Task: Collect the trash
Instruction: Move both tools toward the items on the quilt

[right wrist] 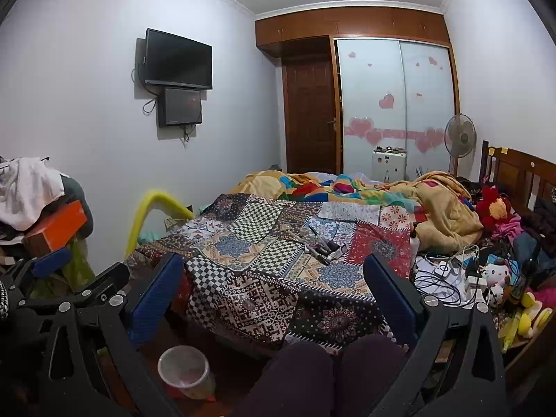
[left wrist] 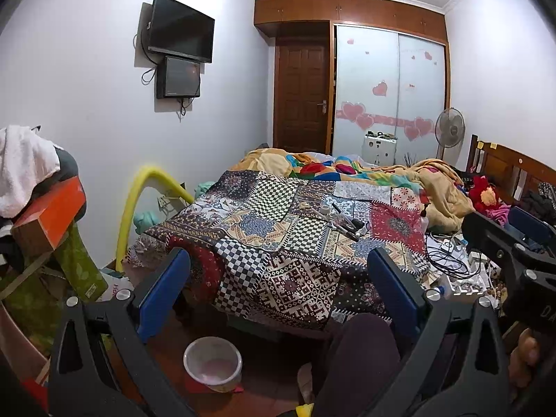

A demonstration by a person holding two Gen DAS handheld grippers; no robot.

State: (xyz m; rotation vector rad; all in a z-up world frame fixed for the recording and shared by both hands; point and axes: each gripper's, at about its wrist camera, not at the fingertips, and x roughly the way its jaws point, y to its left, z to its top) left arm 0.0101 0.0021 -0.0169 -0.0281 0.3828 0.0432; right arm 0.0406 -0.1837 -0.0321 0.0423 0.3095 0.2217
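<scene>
We are looking across the patchwork bedspread (left wrist: 278, 243), where small litter (left wrist: 342, 220) is lying near its middle: tubes, caps and wrappers, likely light, some stiff, some crinkly, best pinched across their narrow sides. On the floor below, a white bucket (left wrist: 212, 363) is standing, probably the bin. We are holding the left gripper (left wrist: 278, 292) and the right gripper (right wrist: 274, 295) spread wide, both gripping nothing.

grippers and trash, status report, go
Left gripper open, empty. Right gripper open, empty. Small clutter on patchwork bedspread untouched; white bin on floor by bed. Person's knees between grippers and bed.
</scene>
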